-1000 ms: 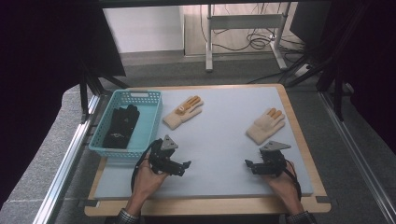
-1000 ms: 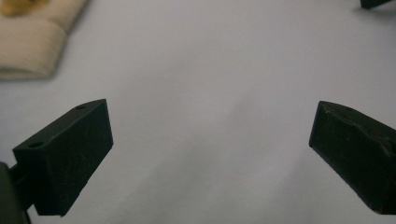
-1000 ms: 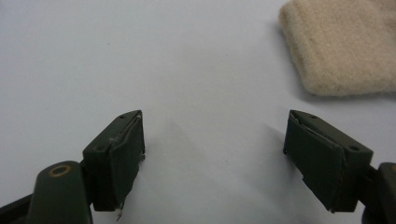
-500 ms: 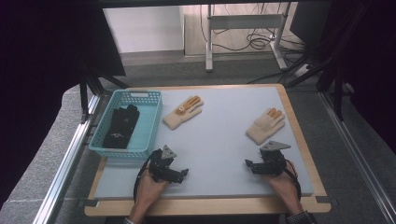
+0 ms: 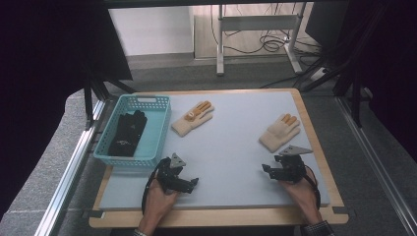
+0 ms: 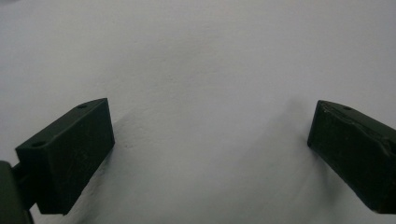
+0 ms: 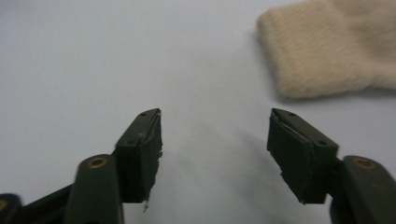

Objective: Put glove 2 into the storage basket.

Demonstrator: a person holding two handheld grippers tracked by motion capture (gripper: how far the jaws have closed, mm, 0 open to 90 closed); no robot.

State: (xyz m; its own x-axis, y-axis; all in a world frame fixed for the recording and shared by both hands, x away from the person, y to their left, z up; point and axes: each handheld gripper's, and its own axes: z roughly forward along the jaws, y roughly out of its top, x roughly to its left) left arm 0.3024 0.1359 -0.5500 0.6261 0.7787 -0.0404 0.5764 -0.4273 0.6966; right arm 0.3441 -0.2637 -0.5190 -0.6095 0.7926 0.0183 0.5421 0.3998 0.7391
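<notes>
2 grippers sit low near the table's (image 5: 231,162) near edge. The left gripper (image 5: 189,183) gapes wide, empty. The right gripper (image 5: 268,170), just narrowing, holds nothing; a cream glove (image 5: 279,132) lies just beyond.

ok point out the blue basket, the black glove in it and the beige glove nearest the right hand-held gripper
blue basket (image 5: 160,129), high view, right wall
black glove (image 5: 126,133), high view, palm
beige glove (image 5: 279,132), high view, palm

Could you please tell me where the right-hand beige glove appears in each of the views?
High view: the right glove lies on the mat's right half, just beyond the right gripper.
Right gripper view: its cuff fills the top right corner, past the open fingers.
Left gripper view: not in it.
Shared landmark: the pale blue mat, on which the glove lies.
</notes>
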